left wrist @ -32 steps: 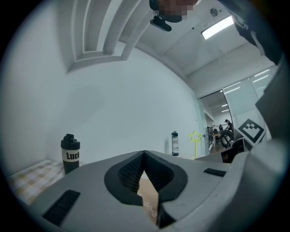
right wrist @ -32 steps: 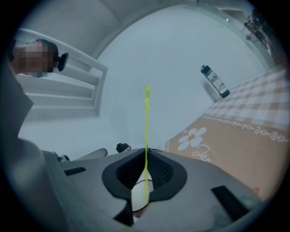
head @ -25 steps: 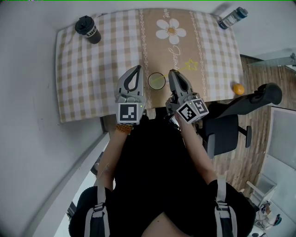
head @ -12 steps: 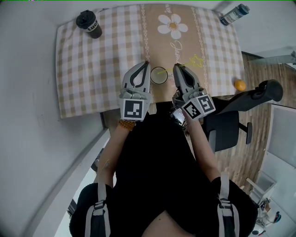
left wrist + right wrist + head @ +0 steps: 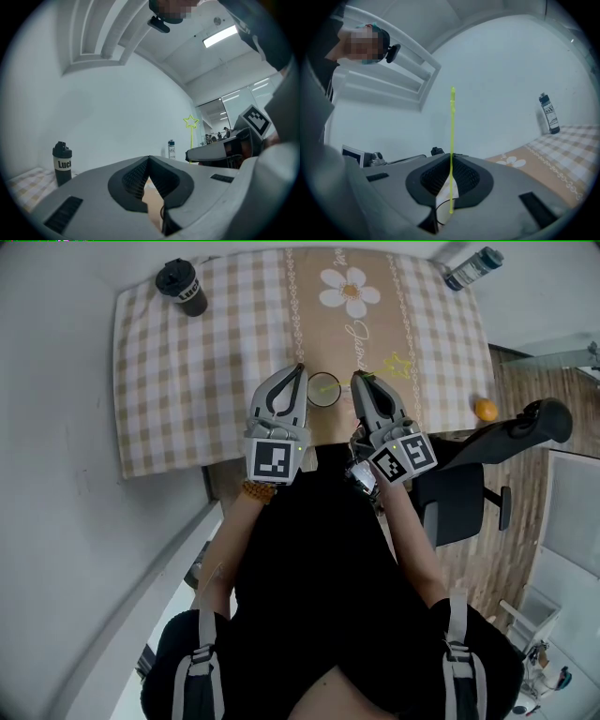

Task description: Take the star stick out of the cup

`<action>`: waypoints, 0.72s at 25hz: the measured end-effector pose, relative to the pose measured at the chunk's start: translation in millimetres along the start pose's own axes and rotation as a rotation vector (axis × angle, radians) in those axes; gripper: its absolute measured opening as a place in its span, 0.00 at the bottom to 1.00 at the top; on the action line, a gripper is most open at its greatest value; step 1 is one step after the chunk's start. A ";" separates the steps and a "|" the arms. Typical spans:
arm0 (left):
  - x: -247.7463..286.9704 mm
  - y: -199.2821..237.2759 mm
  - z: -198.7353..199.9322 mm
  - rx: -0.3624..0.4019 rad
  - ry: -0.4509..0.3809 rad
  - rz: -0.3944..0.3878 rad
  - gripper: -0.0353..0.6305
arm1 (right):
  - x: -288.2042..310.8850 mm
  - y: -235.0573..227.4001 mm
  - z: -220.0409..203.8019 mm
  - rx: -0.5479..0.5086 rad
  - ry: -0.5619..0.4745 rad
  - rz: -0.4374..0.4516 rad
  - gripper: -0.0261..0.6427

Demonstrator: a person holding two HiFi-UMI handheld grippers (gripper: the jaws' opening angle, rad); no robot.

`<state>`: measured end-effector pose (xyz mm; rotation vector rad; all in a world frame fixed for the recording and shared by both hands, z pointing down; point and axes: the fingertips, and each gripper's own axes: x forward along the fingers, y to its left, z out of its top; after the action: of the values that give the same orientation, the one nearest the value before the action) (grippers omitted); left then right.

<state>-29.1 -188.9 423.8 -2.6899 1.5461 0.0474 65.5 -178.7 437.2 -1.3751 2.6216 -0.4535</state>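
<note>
Desk [image 5: 187,381] seen from above, spread with beige-and-white checked cloth [image 5: 159,418], tan strip down the middle. Wood floor [image 5: 525,437] off to the right, with a dark office chair [image 5: 459,502] drawn up beside the front corner.

Nearest, at the front edge: 2 claws side by side, pointing away from the person, marker cubes toward the body.

Left claw [image 5: 298,368]: closed, pads tip to tip, gripping nothing. Only tan cloth seen through the gap below the tips in the left gripper view.

Right claw [image 5: 356,375]: closed on star stick [image 5: 452,140]. Thin yellow-green rod pinched between the pads, short lower end poking out beneath, long upper part rising well past the tips.

Cup [image 5: 324,390] standing upright on the tan strip between the 2 claws, just beside each tip. Cannot tell whether either touches it.

Stick outside the cup, just right of its rim. Outline star at its top, showing right of and beyond the right claw in the head view.

Orange [image 5: 485,410] at the right front corner.

Farther on: white flower print [image 5: 349,292] on the tan strip.

Farthest: black tumbler [image 5: 181,287] at the far left corner, clear bottle [image 5: 472,270] at the far right corner, well apart.
</note>
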 end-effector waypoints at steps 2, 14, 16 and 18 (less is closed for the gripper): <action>-2.0 -0.9 0.7 0.000 -0.004 -0.001 0.06 | -0.3 2.5 0.2 -0.006 -0.003 0.004 0.05; -10.9 0.3 5.5 0.000 -0.020 0.001 0.06 | 3.0 12.7 1.2 -0.065 -0.012 -0.006 0.05; -11.3 -0.2 5.8 -0.004 -0.019 0.000 0.06 | 3.2 13.6 3.8 -0.069 -0.015 -0.007 0.05; -11.8 -0.9 6.2 -0.003 -0.018 -0.003 0.06 | 2.8 15.0 6.0 -0.078 -0.016 -0.007 0.05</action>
<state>-34.4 -178.0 418.2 -2.6860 1.5383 0.0735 53.9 -174.2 426.6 -1.4053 2.6493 -0.3428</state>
